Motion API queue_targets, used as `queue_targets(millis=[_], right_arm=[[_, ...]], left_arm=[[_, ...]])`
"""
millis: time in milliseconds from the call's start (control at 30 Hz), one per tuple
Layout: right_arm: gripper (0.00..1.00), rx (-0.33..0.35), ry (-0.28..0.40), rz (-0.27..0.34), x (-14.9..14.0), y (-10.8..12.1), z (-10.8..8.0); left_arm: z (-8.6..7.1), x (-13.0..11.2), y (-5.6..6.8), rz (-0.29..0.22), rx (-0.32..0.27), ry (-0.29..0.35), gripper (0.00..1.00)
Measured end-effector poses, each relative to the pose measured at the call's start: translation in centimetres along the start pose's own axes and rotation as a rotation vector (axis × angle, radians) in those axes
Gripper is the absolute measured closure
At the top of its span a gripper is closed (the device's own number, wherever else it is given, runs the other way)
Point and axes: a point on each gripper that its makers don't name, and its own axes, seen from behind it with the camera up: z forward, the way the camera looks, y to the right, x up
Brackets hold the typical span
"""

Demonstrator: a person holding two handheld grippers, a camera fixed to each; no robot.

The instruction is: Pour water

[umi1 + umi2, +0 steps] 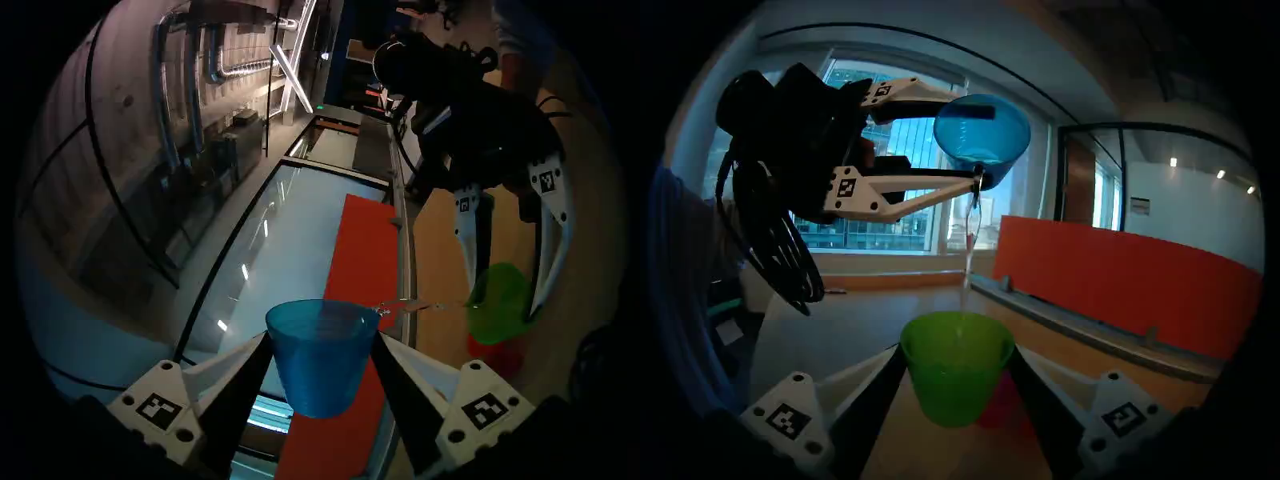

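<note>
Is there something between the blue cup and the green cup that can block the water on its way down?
Nothing visible does. In the right gripper view the tilted blue cup hangs above the green cup, and a thin stream of water falls through open air into the green cup's open mouth.

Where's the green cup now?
The green cup is clamped in the right gripper, low and central in the right gripper view, directly below the tilted blue cup and its falling water.
</note>
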Motion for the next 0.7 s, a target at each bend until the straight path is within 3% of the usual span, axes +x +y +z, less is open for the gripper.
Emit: queue_targets(millis=[700], right_arm=[[0.10,-0.005,-0.001,-0.002,-0.30,0.11,-0.33]], left_arm=[[-0.05,0.99,-0.94,0.079,0.014,0.011,0.15]])
